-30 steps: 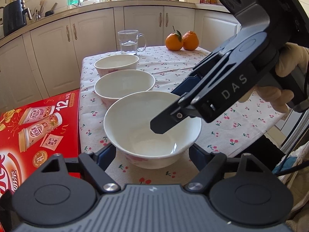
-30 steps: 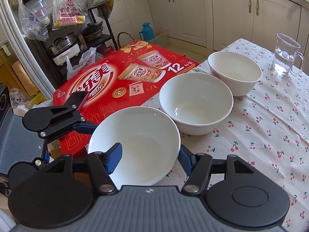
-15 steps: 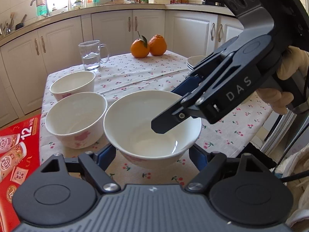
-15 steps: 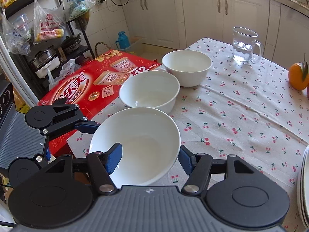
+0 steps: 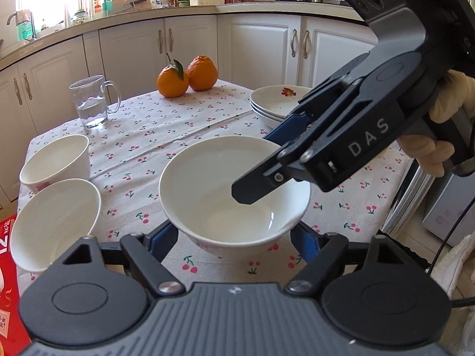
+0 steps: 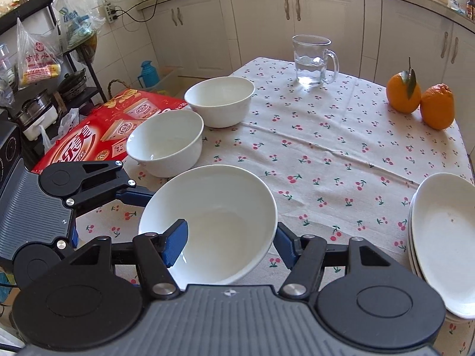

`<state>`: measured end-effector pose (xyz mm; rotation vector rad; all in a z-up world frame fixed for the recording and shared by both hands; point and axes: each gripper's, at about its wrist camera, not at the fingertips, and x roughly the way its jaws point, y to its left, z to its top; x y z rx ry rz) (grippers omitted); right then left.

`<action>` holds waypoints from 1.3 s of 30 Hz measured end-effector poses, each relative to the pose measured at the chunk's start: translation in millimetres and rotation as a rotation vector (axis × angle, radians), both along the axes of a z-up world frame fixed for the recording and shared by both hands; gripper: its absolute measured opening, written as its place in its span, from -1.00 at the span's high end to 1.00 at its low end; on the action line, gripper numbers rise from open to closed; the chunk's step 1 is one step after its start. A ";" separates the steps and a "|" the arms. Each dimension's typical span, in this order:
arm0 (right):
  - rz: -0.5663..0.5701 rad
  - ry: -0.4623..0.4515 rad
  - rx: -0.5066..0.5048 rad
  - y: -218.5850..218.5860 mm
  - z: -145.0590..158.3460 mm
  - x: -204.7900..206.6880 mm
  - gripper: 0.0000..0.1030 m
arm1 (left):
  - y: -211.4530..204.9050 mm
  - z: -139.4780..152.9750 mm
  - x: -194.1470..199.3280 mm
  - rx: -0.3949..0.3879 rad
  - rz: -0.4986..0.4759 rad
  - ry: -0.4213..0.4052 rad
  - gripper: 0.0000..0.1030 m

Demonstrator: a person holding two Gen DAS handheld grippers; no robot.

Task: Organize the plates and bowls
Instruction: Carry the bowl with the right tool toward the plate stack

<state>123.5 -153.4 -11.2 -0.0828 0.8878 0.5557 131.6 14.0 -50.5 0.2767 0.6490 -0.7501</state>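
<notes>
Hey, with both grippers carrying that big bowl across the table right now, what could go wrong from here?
1. The right gripper clamps only the big bowl rim, one pad inside, so the bowl might tilt or slip.
2. The left gripper cradles its sides; if the hands drift apart, support may go.
3. Two smaller bowls, the stack of plates and a glass mug of water sit nearby; a swing could knock them.

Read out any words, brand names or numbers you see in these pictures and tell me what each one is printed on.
"DAS": white letters on the side of the black right hand-held gripper.
"吉康水": red characters on the clear plastic bag hanging from the black shelf.
Red cardboard box beside the table: large white brand characters, cut off and too skewed to read.
Bottles on the counter: labels too small.
</notes>
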 end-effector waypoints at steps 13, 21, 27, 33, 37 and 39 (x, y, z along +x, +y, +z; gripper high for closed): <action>-0.052 0.005 -0.012 -15.3 -9.8 12.6 -0.34 | -12.2 -6.7 13.7 0.001 -0.015 0.017 -0.60; -0.065 0.012 -0.010 -17.4 -14.7 17.5 -0.34 | -12.6 -8.7 17.1 -0.008 -0.009 0.024 -0.60; -0.060 0.004 0.006 -16.2 -14.3 17.1 -0.76 | -11.1 -7.3 16.0 -0.042 -0.017 0.032 -0.91; -0.066 -0.025 -0.012 -11.3 -10.2 15.0 -0.97 | -6.9 -6.0 8.4 -0.032 0.001 0.014 -0.91; -0.079 -0.038 -0.028 -6.8 -7.8 13.9 -1.00 | 2.4 -1.2 1.3 -0.045 0.034 0.006 -0.91; -0.088 -0.043 -0.041 -3.3 -6.9 13.0 -1.00 | 8.5 1.7 -3.3 -0.050 0.057 -0.003 -0.91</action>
